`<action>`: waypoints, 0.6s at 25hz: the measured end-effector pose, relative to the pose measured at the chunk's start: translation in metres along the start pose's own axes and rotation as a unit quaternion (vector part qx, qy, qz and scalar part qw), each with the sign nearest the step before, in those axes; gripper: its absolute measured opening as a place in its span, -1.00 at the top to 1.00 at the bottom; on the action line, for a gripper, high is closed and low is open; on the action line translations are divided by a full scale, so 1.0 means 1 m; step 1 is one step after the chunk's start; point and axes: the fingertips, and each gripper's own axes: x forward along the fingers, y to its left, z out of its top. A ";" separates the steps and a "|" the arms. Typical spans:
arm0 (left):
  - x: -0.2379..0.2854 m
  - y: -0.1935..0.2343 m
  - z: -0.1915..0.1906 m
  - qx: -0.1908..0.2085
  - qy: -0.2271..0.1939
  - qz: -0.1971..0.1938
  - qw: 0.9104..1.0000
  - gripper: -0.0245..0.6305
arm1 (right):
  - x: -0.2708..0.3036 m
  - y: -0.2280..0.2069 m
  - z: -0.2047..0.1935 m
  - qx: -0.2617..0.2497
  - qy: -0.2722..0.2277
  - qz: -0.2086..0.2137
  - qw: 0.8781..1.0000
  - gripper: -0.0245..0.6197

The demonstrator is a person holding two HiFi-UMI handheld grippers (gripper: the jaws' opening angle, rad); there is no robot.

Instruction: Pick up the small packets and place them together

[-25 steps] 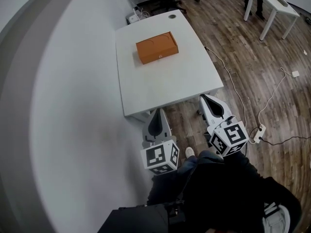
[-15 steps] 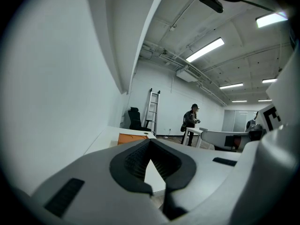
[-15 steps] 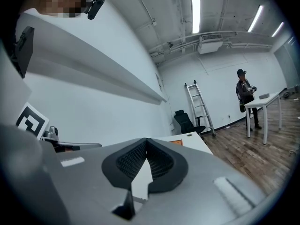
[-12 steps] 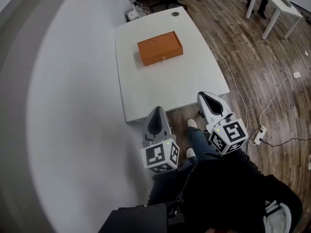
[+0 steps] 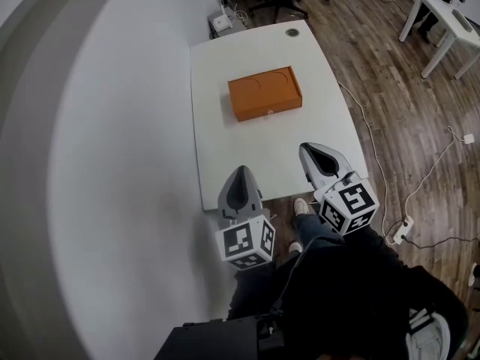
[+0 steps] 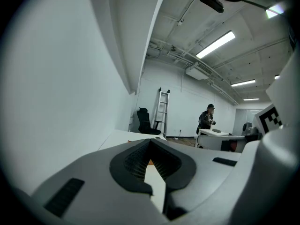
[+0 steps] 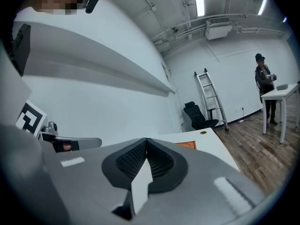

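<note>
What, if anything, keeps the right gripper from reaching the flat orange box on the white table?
Likely nothing, so probably yes: the right gripper is shut at the white table's near edge, and only bare tabletop lies before the flat orange box.

Table (image 5: 225, 126): smooth matt white top. Box (image 5: 265, 94): matt orange, cardboard-like. Floor (image 5: 390, 88): wood planks, low sheen (grain showing). Wall (image 5: 97, 163): matt white.

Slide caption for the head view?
Left tool and right tool, shut, empty, at a white table bearing an orange box.
</note>
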 end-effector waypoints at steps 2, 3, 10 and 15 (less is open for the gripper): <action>0.012 0.001 0.004 -0.001 0.002 0.007 1.000 0.95 | 0.013 -0.008 0.002 0.002 0.007 0.007 1.000 0.93; 0.017 0.001 0.007 0.000 0.001 0.010 1.000 0.95 | 0.019 -0.012 0.003 0.004 0.010 0.010 1.000 0.92; 0.053 -0.003 0.015 0.008 0.005 0.020 1.000 0.95 | 0.049 -0.043 0.001 0.012 0.025 0.015 0.999 0.93; 0.076 -0.014 0.021 0.016 0.004 0.013 1.000 0.95 | 0.062 -0.059 0.000 0.012 0.035 0.021 0.999 0.93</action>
